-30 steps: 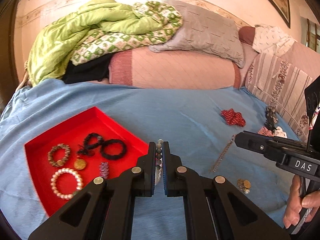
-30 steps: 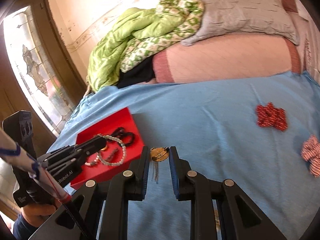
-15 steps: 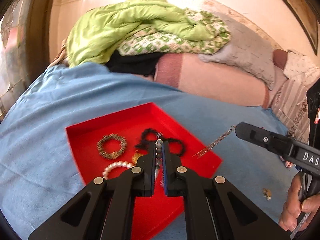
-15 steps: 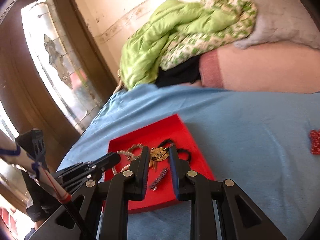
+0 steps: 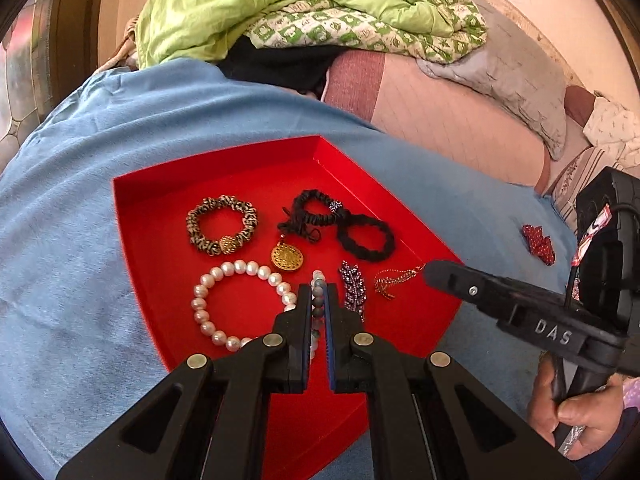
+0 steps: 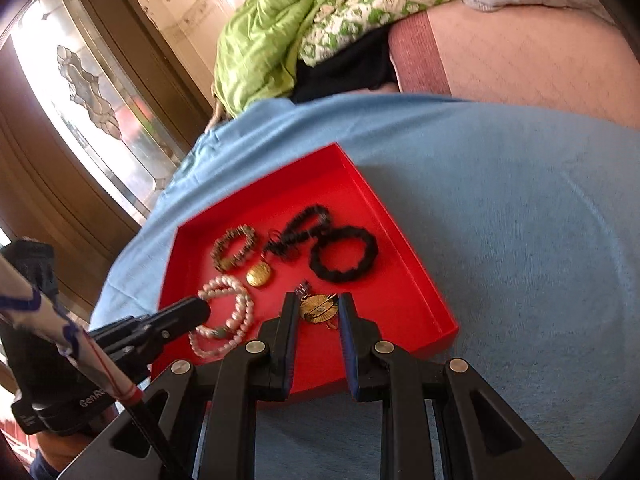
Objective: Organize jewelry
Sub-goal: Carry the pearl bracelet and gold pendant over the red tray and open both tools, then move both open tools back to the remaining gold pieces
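Note:
A red tray [image 5: 168,216] lies on the blue bedspread [image 5: 80,184]. In it are a pearl bracelet [image 5: 208,280], a leopard-pattern bracelet [image 5: 222,226], a gold pendant [image 5: 287,257], black scrunchies [image 5: 366,236] and a purple beaded piece [image 5: 353,290]. My left gripper [image 5: 319,292] is shut on a grey bead bracelet [image 5: 319,305], low over the tray's near part. My right gripper [image 6: 318,300] is shut on a round gold earring [image 6: 317,310] just above the tray floor; its thin tassel [image 5: 390,282] hangs from the tip. Each gripper shows in the other's view: right gripper [image 5: 430,276], left gripper [image 6: 198,312].
A red beaded item [image 5: 538,242] lies on the bedspread to the right of the tray. Behind are a pink bolster [image 5: 440,120], a green quilt [image 5: 280,4] and a grey pillow [image 5: 516,80]. A glazed wooden door [image 6: 92,92] stands at the left. A hand [image 5: 576,412] holds the right gripper.
Both grippers have swung left and down from over the bare bedspread to over the red tray, still carrying the bead bracelet and the gold earring.

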`<state>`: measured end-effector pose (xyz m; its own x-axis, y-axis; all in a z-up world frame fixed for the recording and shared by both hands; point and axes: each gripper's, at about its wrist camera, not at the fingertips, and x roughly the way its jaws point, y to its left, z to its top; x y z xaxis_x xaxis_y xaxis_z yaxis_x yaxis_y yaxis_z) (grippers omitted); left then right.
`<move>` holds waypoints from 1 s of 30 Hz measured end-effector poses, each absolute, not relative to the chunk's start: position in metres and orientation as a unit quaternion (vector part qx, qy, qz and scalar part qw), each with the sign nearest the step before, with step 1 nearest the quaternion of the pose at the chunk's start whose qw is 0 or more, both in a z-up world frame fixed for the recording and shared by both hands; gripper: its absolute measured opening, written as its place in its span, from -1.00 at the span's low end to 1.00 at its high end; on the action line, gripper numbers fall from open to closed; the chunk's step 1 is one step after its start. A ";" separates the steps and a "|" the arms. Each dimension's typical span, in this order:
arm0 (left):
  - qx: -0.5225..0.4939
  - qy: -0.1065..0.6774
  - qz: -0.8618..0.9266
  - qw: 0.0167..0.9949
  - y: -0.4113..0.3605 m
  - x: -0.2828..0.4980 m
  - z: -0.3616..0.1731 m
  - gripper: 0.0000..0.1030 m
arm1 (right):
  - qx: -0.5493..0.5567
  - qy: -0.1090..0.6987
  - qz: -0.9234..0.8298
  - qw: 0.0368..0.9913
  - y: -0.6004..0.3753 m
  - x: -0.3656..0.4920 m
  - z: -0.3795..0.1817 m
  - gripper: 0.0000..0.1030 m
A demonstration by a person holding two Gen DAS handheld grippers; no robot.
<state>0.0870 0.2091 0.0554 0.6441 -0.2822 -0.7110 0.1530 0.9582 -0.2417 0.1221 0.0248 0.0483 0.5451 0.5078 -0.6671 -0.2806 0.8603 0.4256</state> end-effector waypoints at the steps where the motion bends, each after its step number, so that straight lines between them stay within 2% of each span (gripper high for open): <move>1: -0.078 0.406 -0.120 0.903 0.207 0.088 0.054 -0.89 | 0.133 0.421 0.226 0.868 0.024 0.122 0.047 -0.58; 10: -0.062 0.404 -0.120 0.905 0.201 0.088 0.054 -0.88 | 0.133 0.425 0.220 0.868 0.020 0.121 0.049 -0.56; 14: -0.070 0.390 -0.121 0.910 0.200 0.088 0.061 -0.63 | 0.140 0.418 0.224 0.869 0.016 0.118 0.056 -0.54; 22: -0.077 0.354 -0.124 0.924 0.193 0.084 0.081 -0.63 | 0.171 0.391 0.221 0.877 -0.013 0.108 0.085 -0.54; 30: -0.045 0.339 -0.181 0.922 0.130 0.065 0.097 -0.63 | 0.193 0.374 0.173 0.891 -0.095 0.062 0.116 -0.54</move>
